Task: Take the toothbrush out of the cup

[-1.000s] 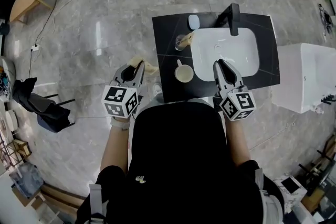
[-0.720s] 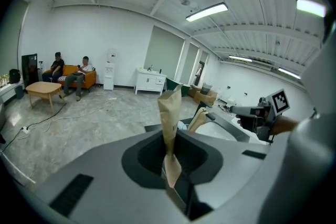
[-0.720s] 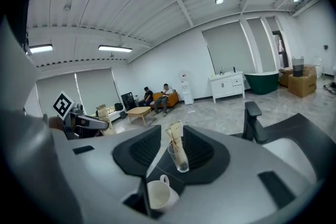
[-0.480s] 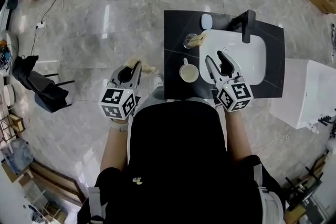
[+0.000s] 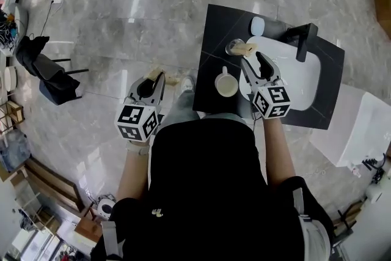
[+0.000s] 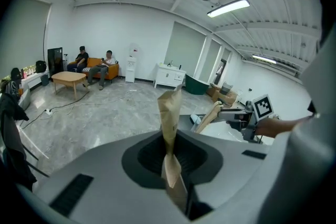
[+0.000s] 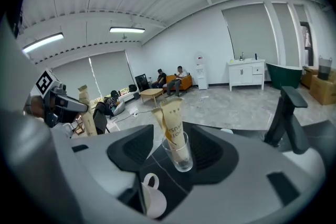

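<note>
A clear glass cup [image 5: 234, 47] stands at the far left of the black counter [image 5: 211, 24]. Two brown paper-wrapped toothbrushes [image 7: 172, 120] stick up out of the cup [image 7: 179, 153]. My right gripper [image 5: 253, 60] is open just short of it. Its jaws have just been opening, nothing is pressed between them, and the cup shows in the gap ahead. My left gripper [image 5: 157, 75] hangs over the floor left of the counter, shut on another wrapped toothbrush [image 6: 170, 123] that stands upright between the jaws.
A white mug [image 5: 226, 84] sits on the counter near my right gripper, on its left. A white basin [image 5: 302, 79] with a black faucet [image 5: 305, 40] lies to the right. A small white object [image 5: 257, 25] lies behind the cup. People sit on a far sofa [image 6: 94, 63].
My right gripper has swung left from over the basin to the glass cup and its jaws have spread apart. The left gripper keeps its wrapped toothbrush and has barely shifted.
</note>
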The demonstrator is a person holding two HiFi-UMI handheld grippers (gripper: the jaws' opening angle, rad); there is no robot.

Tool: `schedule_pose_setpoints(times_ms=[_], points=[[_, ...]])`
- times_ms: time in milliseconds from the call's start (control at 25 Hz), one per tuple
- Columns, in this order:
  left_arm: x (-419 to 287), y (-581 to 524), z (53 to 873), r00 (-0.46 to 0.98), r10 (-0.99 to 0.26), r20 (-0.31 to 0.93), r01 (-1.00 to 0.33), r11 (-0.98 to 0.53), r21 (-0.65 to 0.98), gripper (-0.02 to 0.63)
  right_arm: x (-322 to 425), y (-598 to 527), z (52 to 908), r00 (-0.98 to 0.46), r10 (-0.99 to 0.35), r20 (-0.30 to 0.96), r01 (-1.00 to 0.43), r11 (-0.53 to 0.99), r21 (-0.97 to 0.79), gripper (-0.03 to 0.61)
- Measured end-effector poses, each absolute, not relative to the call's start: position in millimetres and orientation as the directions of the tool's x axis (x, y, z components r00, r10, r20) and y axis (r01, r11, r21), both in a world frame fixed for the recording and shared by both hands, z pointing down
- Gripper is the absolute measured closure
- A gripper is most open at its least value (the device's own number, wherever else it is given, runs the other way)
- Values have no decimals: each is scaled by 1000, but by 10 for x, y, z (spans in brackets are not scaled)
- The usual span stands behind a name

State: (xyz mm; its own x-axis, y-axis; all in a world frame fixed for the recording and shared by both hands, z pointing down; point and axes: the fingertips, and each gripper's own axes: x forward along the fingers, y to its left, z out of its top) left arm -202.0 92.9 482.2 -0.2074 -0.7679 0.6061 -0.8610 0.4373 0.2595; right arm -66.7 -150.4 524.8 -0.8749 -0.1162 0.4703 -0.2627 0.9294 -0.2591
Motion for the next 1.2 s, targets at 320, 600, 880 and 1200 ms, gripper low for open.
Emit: schedule_pose_setpoints(times_ms=[320, 600, 880, 1200], points=[[-2002, 1102, 4946, -250, -735, 630, -818, 508, 269, 565, -891, -1524, 5440, -873, -64, 484, -200, 951, -235, 362], [-1974, 1204, 4979, -274, -721, 636, -795, 542, 273, 565, -959, -1533, 5544, -862, -73, 501, -199, 959, -202, 370], [-1945, 1319, 4990, -285, -715, 638, -784, 557, 274, 565, -967, -1524, 5574, -859, -89, 505, -205, 962, -180, 464], [-1928, 1432, 4996, -298, -713, 635, -775, 569, 275, 565, -977, -1520, 5580, -855, -121, 505, -227, 961, -155, 509]])
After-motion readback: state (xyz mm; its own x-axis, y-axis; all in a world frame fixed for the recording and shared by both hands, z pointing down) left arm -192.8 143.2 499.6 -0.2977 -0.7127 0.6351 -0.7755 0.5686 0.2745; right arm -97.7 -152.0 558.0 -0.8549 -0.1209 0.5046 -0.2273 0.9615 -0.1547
